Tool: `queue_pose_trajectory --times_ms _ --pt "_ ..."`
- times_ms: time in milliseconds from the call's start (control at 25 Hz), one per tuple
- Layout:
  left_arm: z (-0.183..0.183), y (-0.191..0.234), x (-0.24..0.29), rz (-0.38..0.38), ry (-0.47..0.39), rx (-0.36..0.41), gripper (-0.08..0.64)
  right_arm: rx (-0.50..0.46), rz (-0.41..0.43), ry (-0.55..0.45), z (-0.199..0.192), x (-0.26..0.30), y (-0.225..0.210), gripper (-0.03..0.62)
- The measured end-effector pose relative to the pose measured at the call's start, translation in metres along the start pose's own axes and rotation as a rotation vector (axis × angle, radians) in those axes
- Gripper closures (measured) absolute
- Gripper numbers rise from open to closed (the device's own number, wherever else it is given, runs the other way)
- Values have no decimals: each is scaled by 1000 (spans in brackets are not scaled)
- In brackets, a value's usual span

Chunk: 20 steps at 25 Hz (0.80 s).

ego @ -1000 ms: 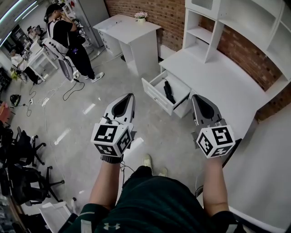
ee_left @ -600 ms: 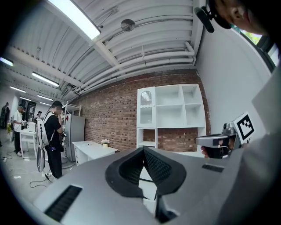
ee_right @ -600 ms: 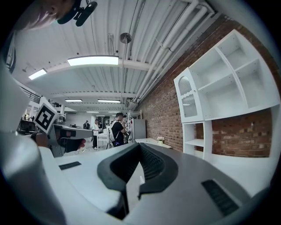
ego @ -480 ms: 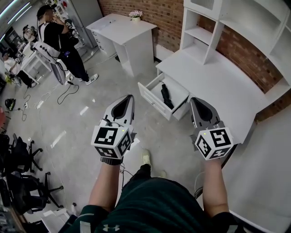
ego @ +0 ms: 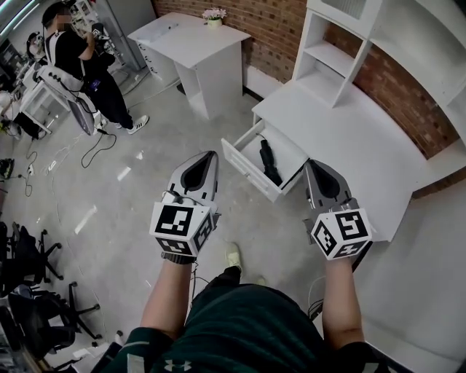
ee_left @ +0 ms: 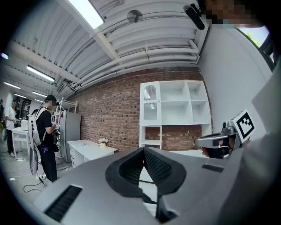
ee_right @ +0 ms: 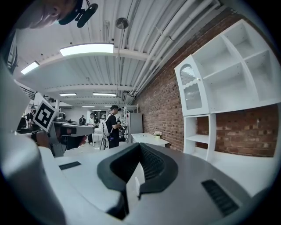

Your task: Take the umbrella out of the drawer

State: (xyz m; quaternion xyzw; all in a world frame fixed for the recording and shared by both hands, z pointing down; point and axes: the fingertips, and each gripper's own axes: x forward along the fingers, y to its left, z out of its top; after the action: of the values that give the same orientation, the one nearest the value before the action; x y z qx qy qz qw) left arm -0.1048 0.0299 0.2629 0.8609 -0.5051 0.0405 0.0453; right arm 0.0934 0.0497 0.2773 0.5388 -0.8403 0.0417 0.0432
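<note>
A black folded umbrella lies inside the open white drawer, which is pulled out of the white desk. Both grippers hang over the floor short of the drawer, pointing roughly level toward it. My left gripper is shut and empty, its tip just left of the drawer front. My right gripper is shut and empty too, its tip by the drawer's right corner. In the left gripper view the jaws meet at a point, and in the right gripper view the jaws do the same. Neither gripper view shows the umbrella.
A white shelf unit stands on the desk against the brick wall. A second white table with a flower pot is further back. A person stands far left near equipment. Office chairs and cables lie left.
Both grippers have moved forward toward the desk, and the open drawer with the umbrella now lies closer between their tips. Both stayed shut.
</note>
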Motion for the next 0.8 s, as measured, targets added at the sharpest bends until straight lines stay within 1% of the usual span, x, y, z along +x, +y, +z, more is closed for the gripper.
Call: queue_pose_trajectory --times_ms 120,280,480,640,800 --pt "-6 23 18 -14 9 -5 552 5 -16 11 -4 25 1 589" --pt "-15 42 38 -55 21 -14 552 12 -42 19 -7 49 3 589" --pt "-23 49 65 -106 24 -16 552 30 -77 31 -12 67 -7 589" --pt "-26 51 84 -129 31 -14 552 24 -101 59 -22 79 -16 589" --pt "-28 55 102 -136 40 -11 552 28 -108 80 -32 94 -26 589"
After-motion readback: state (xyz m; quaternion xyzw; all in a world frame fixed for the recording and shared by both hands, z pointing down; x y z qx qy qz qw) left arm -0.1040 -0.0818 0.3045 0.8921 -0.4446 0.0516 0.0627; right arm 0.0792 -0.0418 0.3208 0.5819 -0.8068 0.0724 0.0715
